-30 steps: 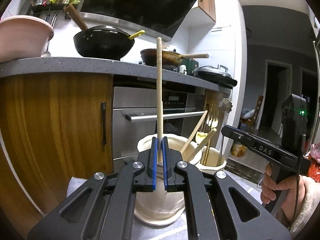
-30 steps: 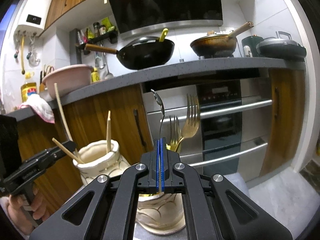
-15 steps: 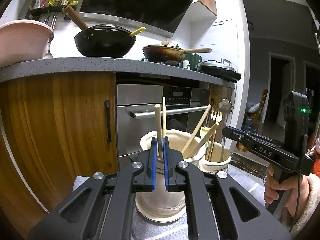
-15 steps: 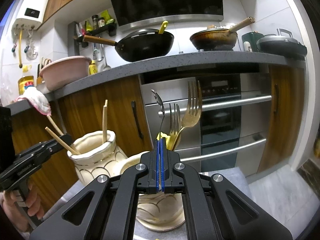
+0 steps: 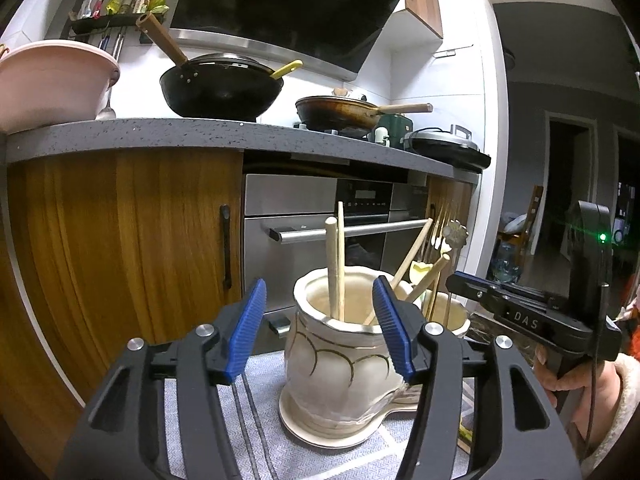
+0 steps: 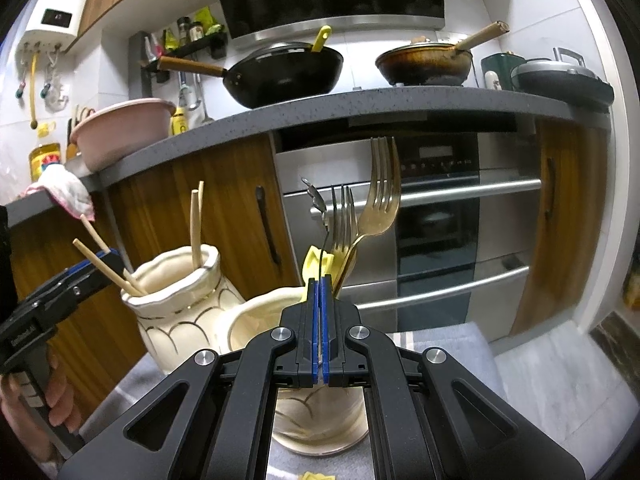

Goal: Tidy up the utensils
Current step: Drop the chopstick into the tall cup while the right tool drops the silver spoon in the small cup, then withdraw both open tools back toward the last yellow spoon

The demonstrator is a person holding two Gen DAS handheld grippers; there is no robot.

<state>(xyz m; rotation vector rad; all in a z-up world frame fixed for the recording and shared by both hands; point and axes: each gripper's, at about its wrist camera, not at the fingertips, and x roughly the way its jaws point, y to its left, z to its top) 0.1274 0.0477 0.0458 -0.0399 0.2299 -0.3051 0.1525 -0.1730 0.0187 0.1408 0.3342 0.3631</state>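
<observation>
Standing on a grey woven cloth (image 5: 208,420) before wooden cabinets and a steel oven (image 6: 436,216): two cream ceramic jars with gold scallop lines.

- Left jar (image 5: 340,344) — on a cream saucer, holding four wooden chopsticks (image 5: 334,264); two upright together, two leaning toward the right rim.
- Right jar (image 6: 264,320) — just beside the first, holding gold forks (image 6: 380,196), a silver fork (image 6: 344,216) and a yellow-ended utensil (image 6: 318,264).
- Left gripper (image 5: 320,320) — blue pads spread wide, released, empty; level with the left jar's rim, one pad to either side, not touching.
- Right gripper (image 6: 320,320) — blue pads pressed together, clenched on a thin silver spoon (image 6: 320,216) by its stem; bowl up, lower end hidden, above the right jar's mouth.
- Counter above: black wok (image 6: 284,76), brown pan (image 6: 424,66), pink basin (image 6: 120,128).
</observation>
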